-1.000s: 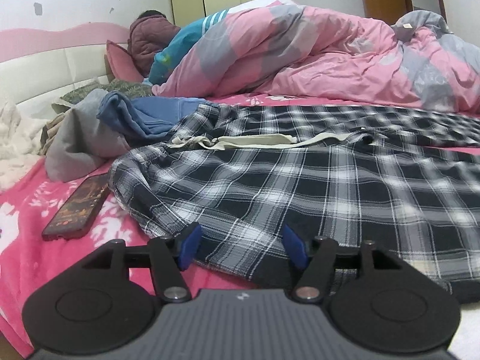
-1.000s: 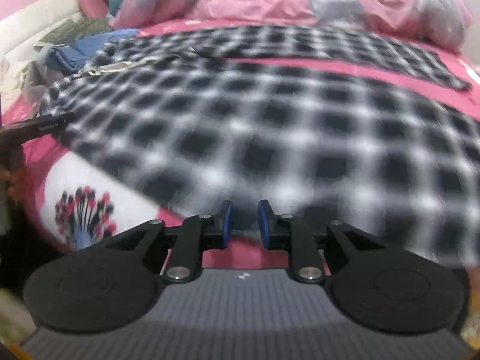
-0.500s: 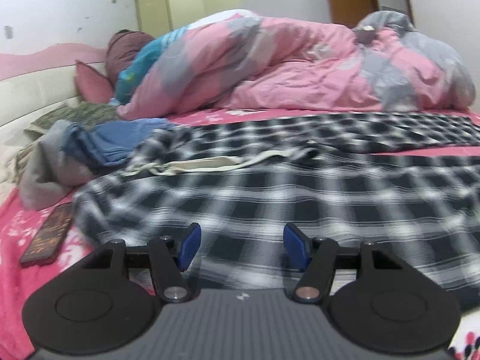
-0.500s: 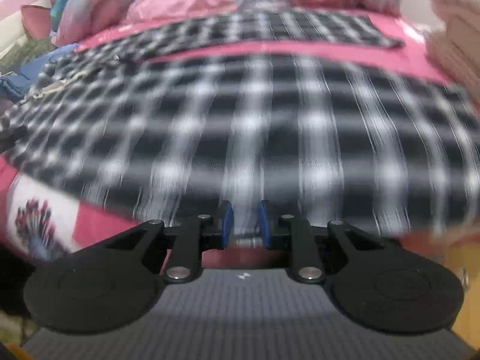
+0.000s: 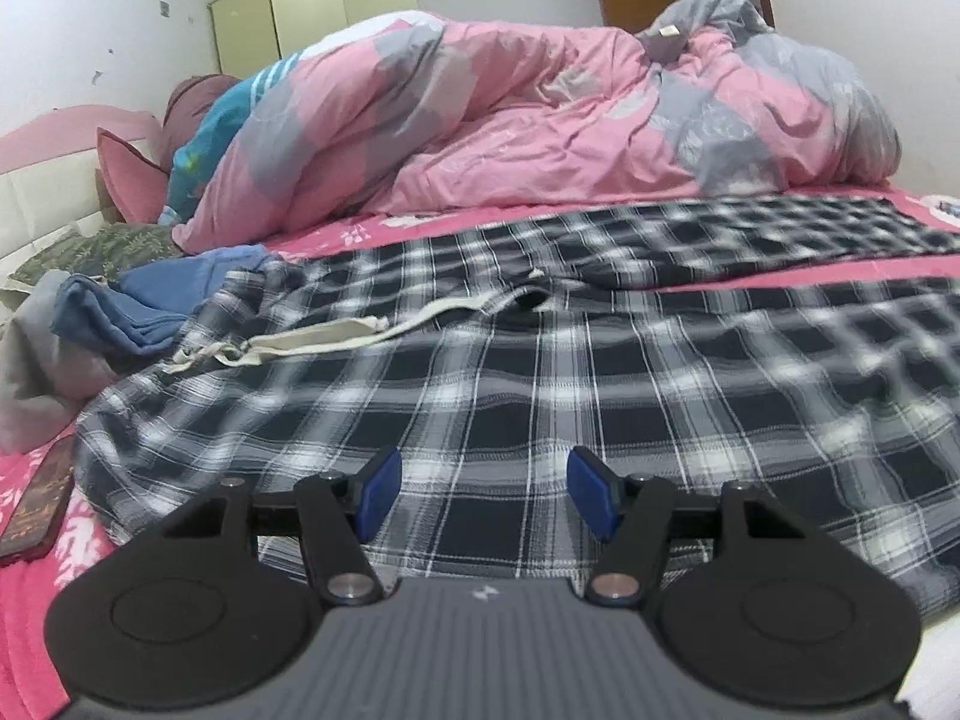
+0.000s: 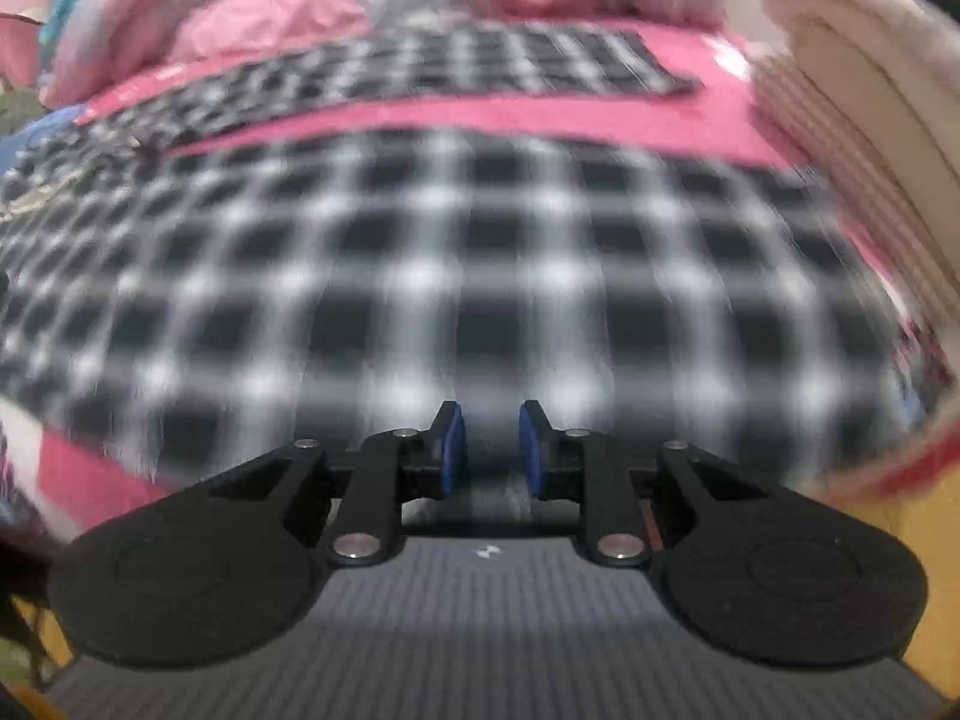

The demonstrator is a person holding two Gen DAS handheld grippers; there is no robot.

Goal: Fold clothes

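Left wrist view: the left gripper (image 5: 480, 489) is hovering low at the bottom centre of the frame w/ its blue pads wide apart, holding nothing. The plaid pants (image 5: 540, 372) are lying spread across the pink bedsheet (image 5: 24, 600), filling the middle and right of the frame; one leg is running along the lower half, the other is stretching off toward the upper right, w/ a strip of sheet showing between them. The cream drawstring (image 5: 336, 339) is trailing at the waist, centre left. So the pants are lying flat w/ legs apart and no fold showing here. That fits laying out before folding, or a garment spread again; can't say which.

Other things: 1 pink-grey duvet (image 5: 540, 120) heaped across the top, 1 blue garment (image 5: 138, 312) and 1 grey garment (image 5: 36, 360) bunched at the left edge, 1 phone (image 5: 36, 510) lying at lower left, 1 cabinet (image 5: 312, 6) against the wall, upper left.

Right wrist view: heavy blur. The right gripper (image 6: 491, 447) is sitting at bottom centre, pads close w/ a narrow gap, right at the near hem of the pants (image 6: 480, 252). Whether cloth is pinched between them, can't tell. Both legs are showing again, pink strip between. Ribbed pinkish fabric (image 6: 852, 90) is sitting at the upper right; too blurred to name.

Count: 2 grippers, 1 pair of pants, 2 other loose garments.
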